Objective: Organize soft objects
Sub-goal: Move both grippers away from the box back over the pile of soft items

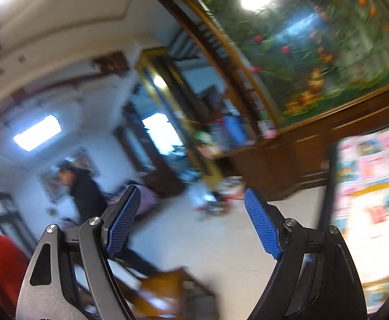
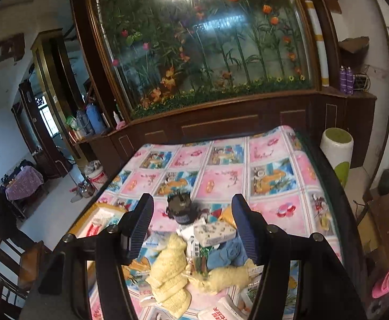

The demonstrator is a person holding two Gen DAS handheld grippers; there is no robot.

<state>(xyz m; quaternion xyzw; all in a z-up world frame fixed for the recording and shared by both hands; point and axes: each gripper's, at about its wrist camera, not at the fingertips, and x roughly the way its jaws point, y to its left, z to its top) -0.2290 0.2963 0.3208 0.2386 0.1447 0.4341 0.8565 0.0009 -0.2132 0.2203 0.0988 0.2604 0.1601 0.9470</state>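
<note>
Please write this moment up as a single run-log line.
left gripper: open, empty, facing the room | right gripper: open, empty, above table | yellow cloths, blue cloth: piled on patterned tablecloth, unsorted

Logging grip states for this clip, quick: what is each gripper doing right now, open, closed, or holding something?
Left gripper: open, nothing between its blue pads, aimed out into the room.
Right gripper: open, empty, above the pile of soft items on the patterned table cover.

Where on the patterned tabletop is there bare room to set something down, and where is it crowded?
Free: the far half of the patterned cloth, between the dark cabinet and the black object, and the right strip beside the white-green vase. Crowded: the near part, with yellow cloths, a blue cloth and packets.
</note>
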